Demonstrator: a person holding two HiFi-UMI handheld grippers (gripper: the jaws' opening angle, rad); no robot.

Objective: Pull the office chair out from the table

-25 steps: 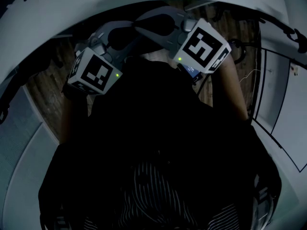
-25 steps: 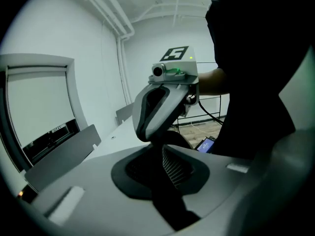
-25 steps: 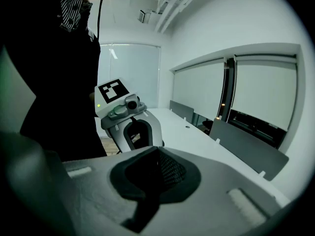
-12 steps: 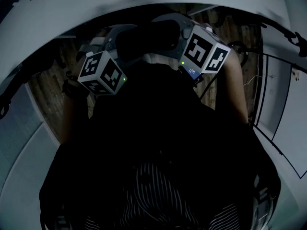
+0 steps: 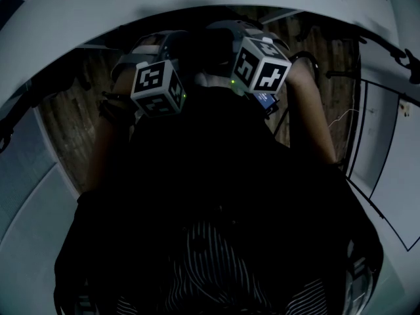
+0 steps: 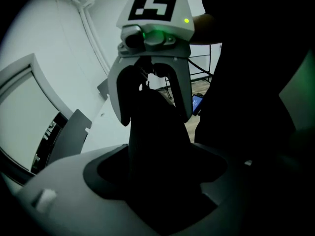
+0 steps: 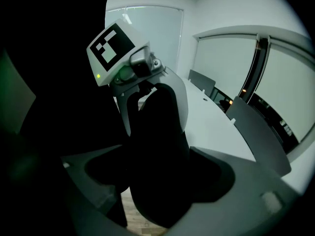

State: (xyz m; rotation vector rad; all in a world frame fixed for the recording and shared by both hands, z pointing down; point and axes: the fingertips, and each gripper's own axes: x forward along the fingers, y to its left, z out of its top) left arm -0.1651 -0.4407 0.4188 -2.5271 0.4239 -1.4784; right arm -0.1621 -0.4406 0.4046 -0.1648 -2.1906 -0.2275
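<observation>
no words or numbers can be read; only black-and-white square markers on the left cube [image 5: 157, 87] and right cube [image 5: 261, 64].

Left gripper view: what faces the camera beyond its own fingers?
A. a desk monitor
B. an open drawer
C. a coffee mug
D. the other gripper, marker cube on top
D: the right gripper faces it, marker cube on top; its fingers have just been opening, with a dark shape, probably part of the office chair, between them.

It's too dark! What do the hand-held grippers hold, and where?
Nothing yet. Left hand-held gripper and right hand-held gripper just opened, jaws astride the chair back.
</observation>
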